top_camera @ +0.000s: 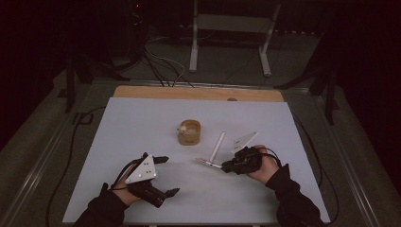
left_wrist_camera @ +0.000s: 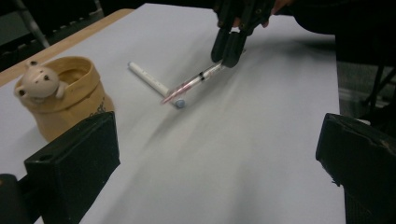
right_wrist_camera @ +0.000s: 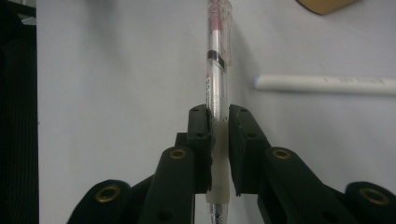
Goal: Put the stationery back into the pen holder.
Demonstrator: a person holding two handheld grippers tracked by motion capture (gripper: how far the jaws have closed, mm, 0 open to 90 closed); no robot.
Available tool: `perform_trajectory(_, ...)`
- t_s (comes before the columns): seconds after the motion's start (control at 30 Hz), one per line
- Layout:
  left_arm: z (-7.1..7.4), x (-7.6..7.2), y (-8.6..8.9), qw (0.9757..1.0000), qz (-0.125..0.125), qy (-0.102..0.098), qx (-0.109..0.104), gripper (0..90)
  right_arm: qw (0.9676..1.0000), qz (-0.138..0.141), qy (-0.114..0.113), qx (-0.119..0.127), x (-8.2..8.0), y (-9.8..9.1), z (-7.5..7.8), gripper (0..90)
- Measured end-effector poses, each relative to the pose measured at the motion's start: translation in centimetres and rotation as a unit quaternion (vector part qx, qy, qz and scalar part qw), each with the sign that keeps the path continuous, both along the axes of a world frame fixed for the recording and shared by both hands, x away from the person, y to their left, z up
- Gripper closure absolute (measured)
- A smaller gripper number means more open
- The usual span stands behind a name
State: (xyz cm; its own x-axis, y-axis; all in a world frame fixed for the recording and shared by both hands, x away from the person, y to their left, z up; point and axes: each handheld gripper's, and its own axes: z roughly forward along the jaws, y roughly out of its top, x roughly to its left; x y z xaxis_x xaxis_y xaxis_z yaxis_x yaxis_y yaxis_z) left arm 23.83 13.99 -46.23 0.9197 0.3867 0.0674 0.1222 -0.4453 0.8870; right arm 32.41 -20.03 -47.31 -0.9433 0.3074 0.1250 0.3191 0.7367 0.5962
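My right gripper [right_wrist_camera: 219, 140] has its two black jaws closed on a clear pen [right_wrist_camera: 217, 70]. In the right gripper view I see this from very near: the pads press on the pale grip part of the pen, the tip end comes out below the jaws, and the clear barrel with a black band and a pink end goes away from me over the white table cover [right_wrist_camera: 116, 70]. This view does not tell if the pen is lifted or lies on the cover.

My left gripper [top_camera: 161, 176] holds nothing; its jaws stand wide apart. In the left gripper view the two black jaws rise at the left and right bottom corners, with only the bare cover between them. From there I see the pen slanted down from the right gripper, and its pink end is over or on the blue end of a white marker [left_wrist_camera: 154, 84]; I cannot tell if they touch.

The high view gives the layout. My two hands are at the near edge of the table. Behind the pen the white marker lies on the cover, and farther left is a tan pen cup [top_camera: 190, 132] with a small animal figure [left_wrist_camera: 41, 80] on its rim. The figure is clear in the left gripper view.
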Motion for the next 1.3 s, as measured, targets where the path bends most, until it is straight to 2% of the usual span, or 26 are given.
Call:
perform_trajectory(0.2,0.3,0.0,-1.2,0.9993,-0.013,-0.021,0.029,0.1,0.9998,0.017,0.006,-0.006,0.1,2.1,0.0,79.7)
perform_trajectory(0.33,0.3,-0.1,-2.1,0.9977,-0.024,-0.033,0.053,0.1,0.9996,0.025,0.007,-0.009,0.1,3.2,0.0,79.6)
perform_trajectory(0.4,0.2,-0.1,-2.6,0.997,-0.03,-0.029,0.065,0.1,0.9996,0.027,0.011,-0.008,0.2,3.6,0.0,79.6)
perform_trajectory(0.53,0.0,0.0,-3.4,0.9966,-0.025,-0.022,0.076,0.1,0.9995,0.028,0.015,-0.008,0.3,4.3,0.2,79.6)
perform_trajectory(0.67,-0.2,0.0,-4.1,0.9931,-0.019,-0.039,0.109,0.1,0.9993,0.029,0.02,-0.01,0.4,4.7,0.4,79.6)
perform_trajectory(0.73,-0.4,0.1,-4.5,0.9899,-0.02,-0.051,0.131,0.1,0.9993,0.028,0.021,-0.008,0.3,5.0,0.5,79.6)
perform_trajectory(0.77,-0.4,0.1,-4.5,0.9899,-0.02,-0.051,0.131,0.1,0.9993,0.03,0.022,-0.01,0.3,5.0,0.6,79.6)
perform_trajectory(0.8,-0.7,-0.1,-4.9,0.9868,-0.015,-0.07,0.145,0.3,0.9992,0.031,0.022,-0.012,0.3,5.1,0.6,79.6)
perform_trajectory(0.87,-0.8,-0.2,-5.3,0.9816,-0.011,-0.097,0.164,6.1,0.9992,0.03,0.025,-0.013,0.3,5.3,0.6,79.6)
perform_trajectory(0.93,-1.1,-0.3,-5.6,0.9763,-0.01,-0.121,0.179,8.0,0.999,0.031,0.027,-0.017,0.2,5.4,0.6,79.6)
perform_trajectory(0.97,-1.2,-0.5,-5.7,0.9719,-0.004,-0.143,0.187,12.9,0.999,0.03,0.028,-0.017,0.2,5.4,0.6,79.6)
perform_trajectory(1.0,-1.3,-0.5,-5.8,0.968,-0.002,-0.156,0.196,16.6,0.9989,0.032,0.029,-0.017,0.3,5.5,0.6,79.6)
perform_trajectory(1.03,-1.4,-0.6,-6.0,0.9632,0.001,-0.172,0.206,16.8,0.9989,0.033,0.031,-0.016,0.3,5.6,0.6,79.6)
perform_trajectory(1.07,-1.4,-0.6,-6.0,0.9632,0.001,-0.172,0.206,19.6,0.9988,0.033,0.032,-0.014,0.3,5.6,0.7,79.6)
perform_trajectory(1.1,-1.7,-0.9,-6.3,0.9526,0.003,-0.204,0.226,22.5,0.9988,0.034,0.032,-0.015,0.3,5.7,0.7,79.6)
perform_trajectory(1.13,-1.8,-1.0,-6.4,0.949,-0.001,-0.208,0.237,23.3,0.9988,0.033,0.033,-0.015,0.3,5.8,0.7,79.6)
perform_trajectory(1.17,-2.0,-1.1,-6.6,0.9469,0.001,-0.216,0.238,25.8,0.9987,0.033,0.036,-0.014,0.3,5.9,0.7,79.6)
perform_trajectory(1.2,-2.1,-1.2,-6.8,0.9409,0.001,-0.232,0.247,29.4,0.9986,0.034,0.037,-0.015,0.3,6.0,0.7,79.6)
perform_trajectory(1.23,-2.4,-1.3,-7.0,0.9395,0.002,-0.239,0.246,31.3,0.9986,0.032,0.039,-0.015,0.2,6.1,0.7,79.6)
perform_trajectory(1.27,-2.2,-1.3,-6.9,0.9274,-0.005,-0.251,0.277,33.5,0.9985,0.036,0.038,-0.017,0.3,6.2,0.8,79.6)
perform_trajectory(1.3,-2.3,-1.4,-7.0,0.9215,-0.005,-0.261,0.288,36.1,0.9984,0.037,0.04,-0.017,0.2,6.2,0.8,79.6)
